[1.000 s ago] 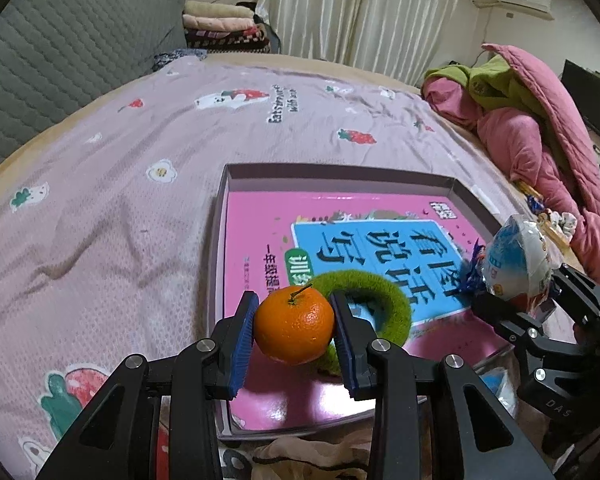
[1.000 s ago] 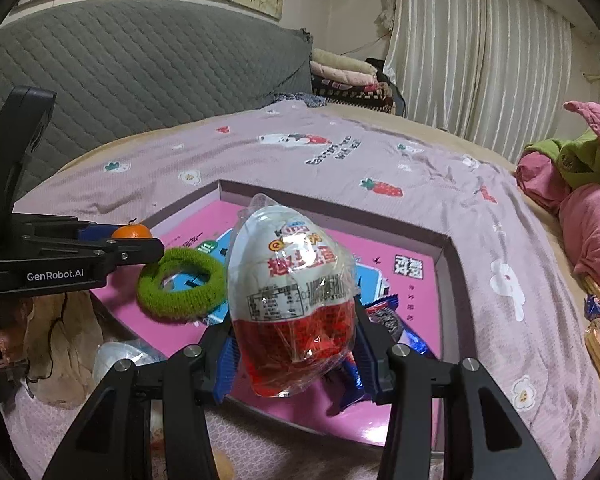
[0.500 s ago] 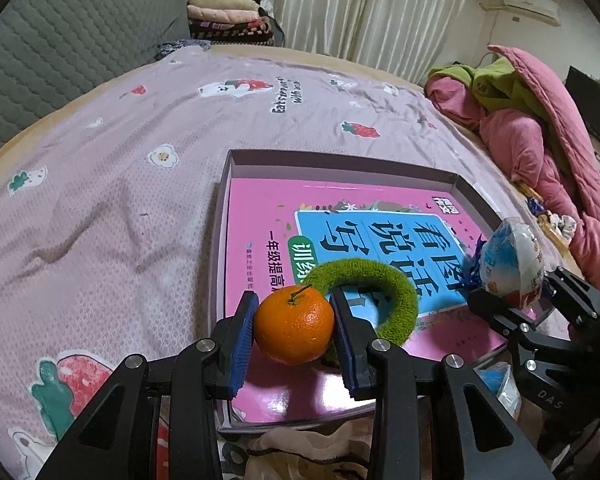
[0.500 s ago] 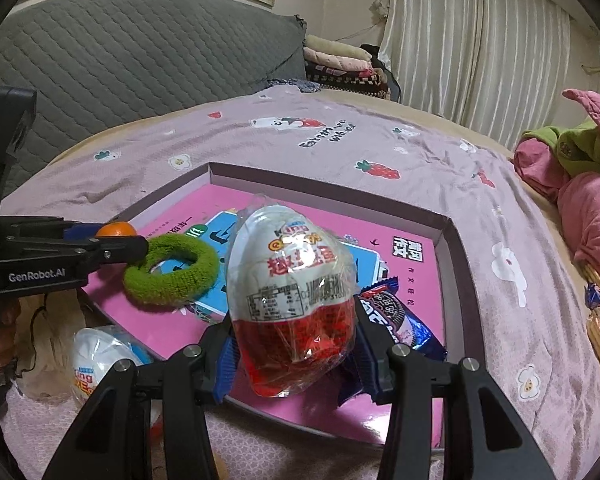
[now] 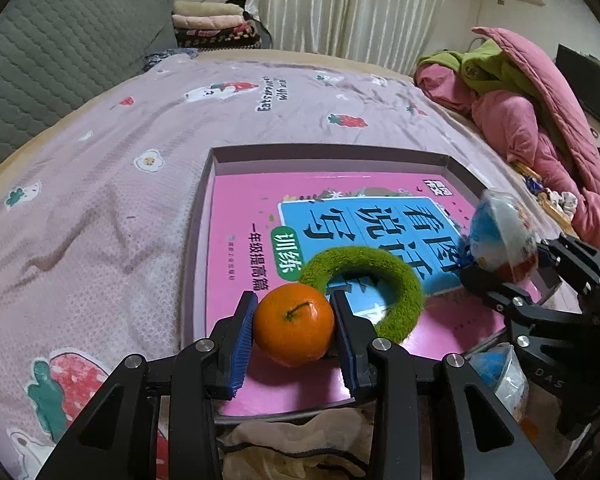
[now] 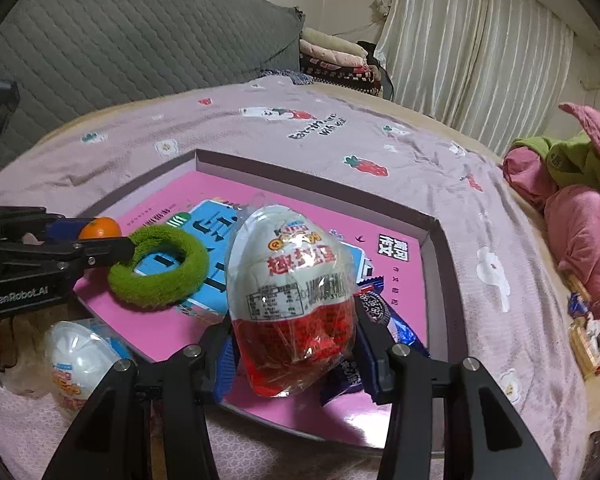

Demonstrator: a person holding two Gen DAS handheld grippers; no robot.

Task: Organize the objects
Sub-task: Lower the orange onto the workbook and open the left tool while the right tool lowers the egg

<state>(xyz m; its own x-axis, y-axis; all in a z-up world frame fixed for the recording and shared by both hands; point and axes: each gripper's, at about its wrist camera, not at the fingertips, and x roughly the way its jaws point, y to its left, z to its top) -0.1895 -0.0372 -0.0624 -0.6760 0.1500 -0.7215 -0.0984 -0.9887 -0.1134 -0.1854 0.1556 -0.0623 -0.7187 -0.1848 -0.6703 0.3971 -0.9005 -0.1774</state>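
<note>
My left gripper (image 5: pixel 294 326) is shut on an orange tangerine (image 5: pixel 294 324), held over the near left corner of a shallow box (image 5: pixel 204 184) lined with a pink book. A green fuzzy ring (image 5: pixel 400 280) lies on the book just behind the tangerine. In the right wrist view my right gripper (image 6: pixel 294 340) is shut on a wrapped red-and-white chocolate egg (image 6: pixel 292 292), above the box's near edge (image 6: pixel 436 240). The left gripper (image 6: pixel 100 240) with the tangerine (image 6: pixel 100 229) shows at the left, touching the green ring (image 6: pixel 160 268). A dark blue biscuit packet (image 6: pixel 380 312) lies behind the egg.
A second wrapped egg, white and blue (image 6: pixel 80 364), lies on the bed outside the box's near corner. Pink and green bedding (image 5: pixel 540 120) is piled at the right. A grey quilted headboard (image 6: pixel 140 40) and folded blankets (image 5: pixel 212 24) stand at the far side.
Both views have shifted slightly, so the box sits a little lower and nearer in frame. Both grips are unchanged. The second egg has come into the right wrist view.
</note>
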